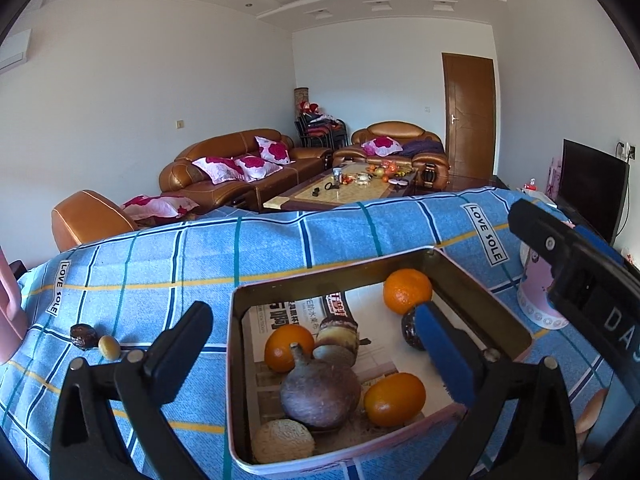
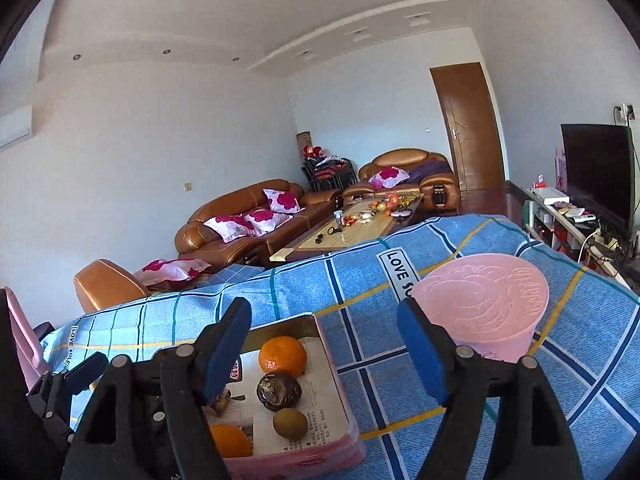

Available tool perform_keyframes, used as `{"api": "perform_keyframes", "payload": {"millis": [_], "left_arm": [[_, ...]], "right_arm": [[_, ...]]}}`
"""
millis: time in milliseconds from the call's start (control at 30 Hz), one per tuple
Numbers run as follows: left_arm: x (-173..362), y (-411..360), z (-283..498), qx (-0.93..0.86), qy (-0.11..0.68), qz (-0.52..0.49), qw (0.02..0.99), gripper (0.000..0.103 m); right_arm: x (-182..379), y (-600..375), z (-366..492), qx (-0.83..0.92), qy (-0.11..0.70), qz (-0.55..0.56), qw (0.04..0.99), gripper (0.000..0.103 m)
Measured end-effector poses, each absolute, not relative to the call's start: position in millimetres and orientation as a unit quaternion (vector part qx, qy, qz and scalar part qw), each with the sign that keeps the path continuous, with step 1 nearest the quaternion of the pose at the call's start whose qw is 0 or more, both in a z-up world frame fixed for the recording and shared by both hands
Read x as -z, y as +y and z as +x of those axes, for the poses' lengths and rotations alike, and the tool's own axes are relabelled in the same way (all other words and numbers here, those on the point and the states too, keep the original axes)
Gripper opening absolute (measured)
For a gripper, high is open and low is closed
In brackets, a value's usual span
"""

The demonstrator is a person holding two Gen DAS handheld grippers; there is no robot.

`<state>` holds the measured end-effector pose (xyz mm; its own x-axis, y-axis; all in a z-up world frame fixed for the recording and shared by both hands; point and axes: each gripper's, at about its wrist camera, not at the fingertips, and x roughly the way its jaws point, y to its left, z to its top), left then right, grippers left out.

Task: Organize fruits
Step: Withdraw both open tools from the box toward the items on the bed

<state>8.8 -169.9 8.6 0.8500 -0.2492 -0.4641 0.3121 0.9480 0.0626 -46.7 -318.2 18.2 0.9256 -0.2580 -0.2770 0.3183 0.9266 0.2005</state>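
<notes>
A pink-sided metal tin (image 1: 236, 344) stands on the blue plaid cloth and holds several fruits: three oranges (image 1: 407, 291), a large purple-brown fruit (image 1: 320, 394), a dark passion fruit (image 1: 410, 327) and a pale netted fruit (image 1: 282, 442). My left gripper (image 1: 316, 344) hangs open and empty over the tin. Two small fruits lie on the cloth left of it, one dark (image 1: 83, 336) and one yellow-green (image 1: 109, 347). In the right wrist view the tin (image 2: 340, 384) shows an orange (image 2: 283, 356), a passion fruit (image 2: 279, 391) and a small green-brown fruit (image 2: 290, 423). My right gripper (image 2: 324, 356) is open and empty above the tin's right edge.
An upturned pink tub (image 2: 484, 304) stands on the cloth right of the tin; it also shows in the left wrist view (image 1: 536, 292). A pink object (image 1: 10, 304) is at the left edge. The other gripper (image 1: 576, 256) crosses the right side. Sofas and a coffee table (image 1: 344, 188) are beyond.
</notes>
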Motion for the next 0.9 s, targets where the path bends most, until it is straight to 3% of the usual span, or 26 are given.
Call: {"api": "perform_keyframes", "payload": {"millis": [900], "left_arm": [[-6, -146, -22, 0.151, 0.237, 0.036, 0.959, 0.103]], "right_arm": [[-16, -287, -77, 0.169, 0.13, 0.075, 0.974, 0.082]]}}
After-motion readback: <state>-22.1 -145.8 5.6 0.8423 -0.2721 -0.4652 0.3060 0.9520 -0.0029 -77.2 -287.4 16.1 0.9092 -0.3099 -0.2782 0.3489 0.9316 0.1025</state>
